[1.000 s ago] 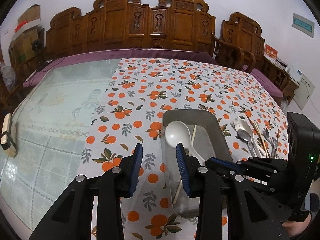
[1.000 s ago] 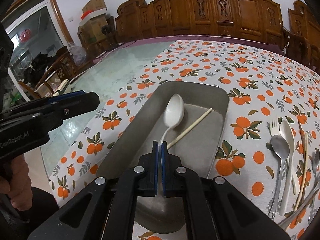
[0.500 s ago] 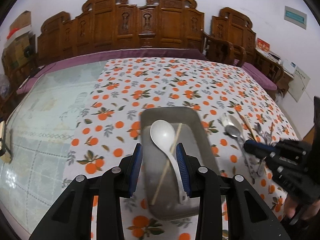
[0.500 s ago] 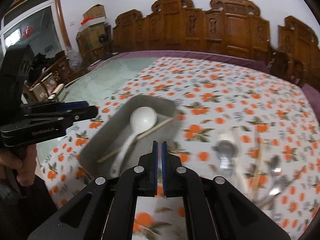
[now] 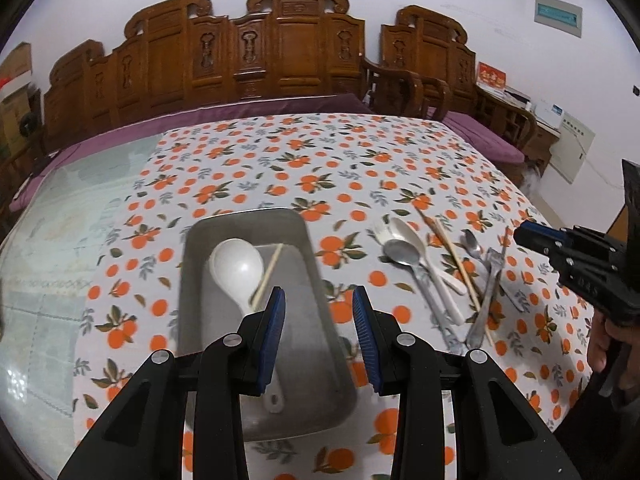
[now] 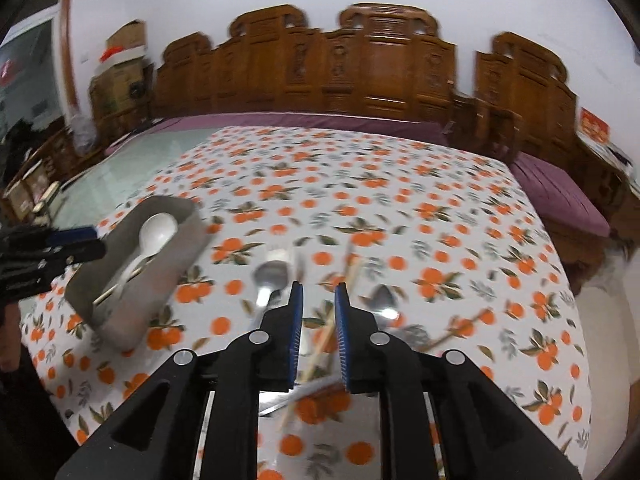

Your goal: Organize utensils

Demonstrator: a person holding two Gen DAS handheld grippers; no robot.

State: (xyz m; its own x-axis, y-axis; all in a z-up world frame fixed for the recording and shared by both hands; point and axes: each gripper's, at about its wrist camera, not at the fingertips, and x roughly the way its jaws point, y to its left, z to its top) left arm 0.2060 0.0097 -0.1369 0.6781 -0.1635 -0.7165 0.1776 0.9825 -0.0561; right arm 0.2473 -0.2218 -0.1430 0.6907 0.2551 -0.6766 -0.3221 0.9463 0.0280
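Orange-print tablecloth (image 5: 304,152): white spoon (image 5: 240,270) now lies in metal tray (image 5: 312,264). Right gripper (image 6: 318,312) moved over loose utensils (image 5: 440,272), jaws just opening, empty. Left gripper (image 5: 319,316) part-open, empty, over tray. Next pick pending.

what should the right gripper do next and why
Probably lower the right gripper onto the chopstick lying between its just-opened, empty jaws. The white spoon and one chopstick already lie in the tray; the other utensils remain on the cloth.
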